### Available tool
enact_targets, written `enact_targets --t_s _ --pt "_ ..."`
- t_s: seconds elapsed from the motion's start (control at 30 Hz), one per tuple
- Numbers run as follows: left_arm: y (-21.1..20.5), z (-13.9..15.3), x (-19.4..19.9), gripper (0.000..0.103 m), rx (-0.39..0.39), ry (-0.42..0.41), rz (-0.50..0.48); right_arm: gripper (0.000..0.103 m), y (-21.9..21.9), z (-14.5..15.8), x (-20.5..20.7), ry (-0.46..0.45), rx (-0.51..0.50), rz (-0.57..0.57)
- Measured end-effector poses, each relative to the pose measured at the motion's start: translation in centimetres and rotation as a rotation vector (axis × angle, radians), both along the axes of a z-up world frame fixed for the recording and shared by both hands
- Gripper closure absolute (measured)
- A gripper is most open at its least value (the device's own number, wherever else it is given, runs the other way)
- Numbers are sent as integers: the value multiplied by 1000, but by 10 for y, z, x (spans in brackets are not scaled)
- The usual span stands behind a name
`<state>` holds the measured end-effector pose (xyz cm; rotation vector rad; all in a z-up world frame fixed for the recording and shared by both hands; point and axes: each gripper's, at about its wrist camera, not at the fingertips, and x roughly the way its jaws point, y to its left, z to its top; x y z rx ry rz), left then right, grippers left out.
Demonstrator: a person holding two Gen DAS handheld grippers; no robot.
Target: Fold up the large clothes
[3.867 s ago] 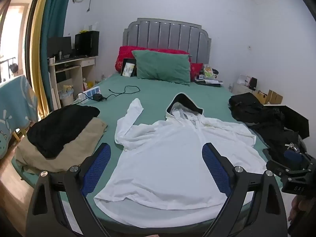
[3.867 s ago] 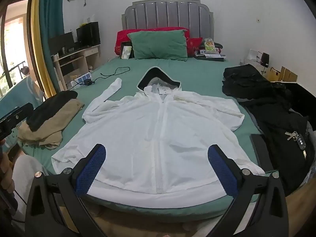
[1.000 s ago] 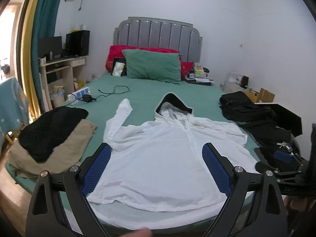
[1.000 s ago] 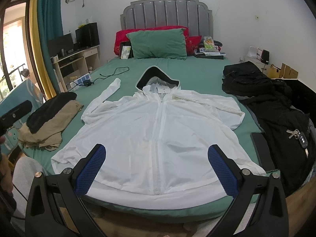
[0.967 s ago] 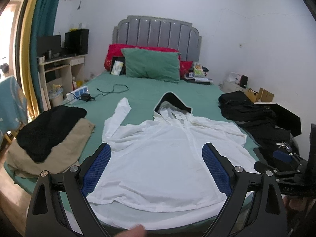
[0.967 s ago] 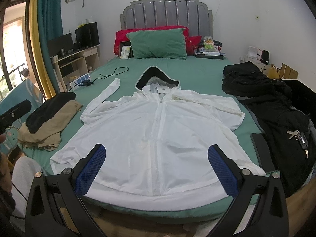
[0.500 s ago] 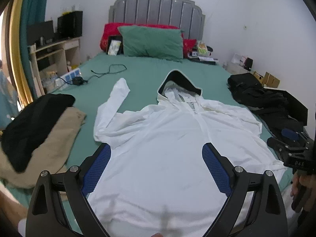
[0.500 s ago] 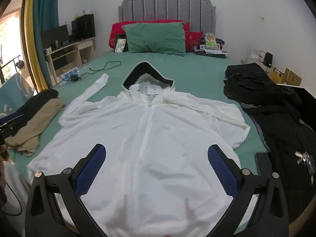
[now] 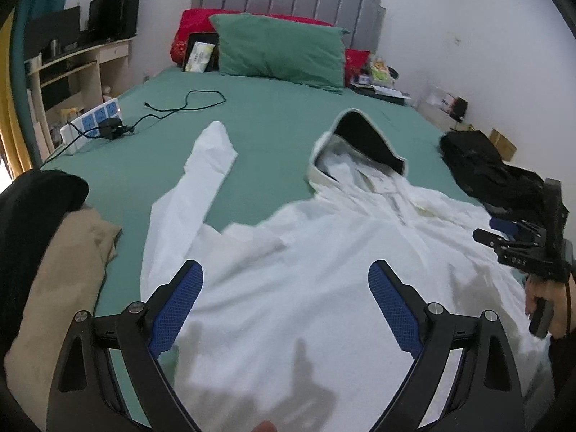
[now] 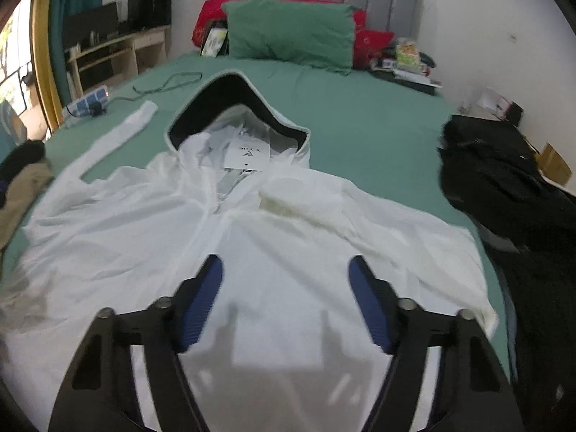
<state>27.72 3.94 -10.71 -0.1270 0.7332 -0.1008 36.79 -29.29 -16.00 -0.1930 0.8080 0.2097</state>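
A green bed [image 9: 273, 136] fills both wrist views, seen much closer and from lower than a second ago; both grippers have swung in over the garment.

At the far left edge, a folded black and tan pile of clothes [image 9: 54, 252] sits on the bed corner. Beyond it, a power strip [image 9: 91, 122] and a black cable [image 9: 187, 104] lie on the sheet.

Next comes the white hooded jacket [image 9: 306, 273], spread face up across the middle of the bed, hood [image 10: 237, 108] toward the headboard. Its left sleeve [image 9: 201, 172] stretches up toward the pillows; the other sleeve [image 10: 324, 208] is folded in across the chest.

The left gripper [image 9: 284, 306] hovers above the jacket's lower body, its fingers wide apart with nothing between them. The right gripper [image 10: 286, 306] hangs over the jacket near the front zip; its fingers are closing from fully spread, about half way in, with only cloth below them and nothing pinched yet. It also shows at the right edge of the left view, held in a hand [image 9: 543, 302].

Farthest right lies a heap of black clothing [image 10: 504, 187].

The approach looks finished, so the first fold is probably about to begin with a grab of the fabric.
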Motion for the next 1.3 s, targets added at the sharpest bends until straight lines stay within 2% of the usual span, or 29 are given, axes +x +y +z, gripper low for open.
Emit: enact_targets --t_s 0.1,0.3,0.33,0.37,0.4,0.5,0.63,0.7,0.87,1.03,1.13,1.3 --pt "13 -16 26 8 4 24 17 44 9 -15 34 5 -64 28" --pt "33 -40 54 8 21 75 46 44 18 -48 89 63 -100 58" --pt "36 -41 55 8 27 75 49 61 17 -50 93 63 -100 60" --pt "41 -41 55 8 21 74 55 90 15 -53 98 56 -88 64" --pt "44 -40 55 8 10 72 60 97 13 -54 99 57 -84 53" --pt "51 -33 53 8 -2 58 66 98 7 -39 94 -2 -51 19" --pt "54 -24 51 8 58 23 113 98 20 -5 68 -89 -51 8" --pt "58 -20 49 8 94 11 153 98 41 15 52 -112 -35 49" --pt "74 -12 42 8 60 0 181 98 110 38 15 -128 -22 178" --pt "92 -10 35 8 71 -5 227 98 160 23 2 -78 13 258" --pt "102 -10 34 8 41 7 242 98 184 5 -6 -19 36 286" --pt "112 -21 42 8 33 35 275 98 201 -23 -8 80 51 314"
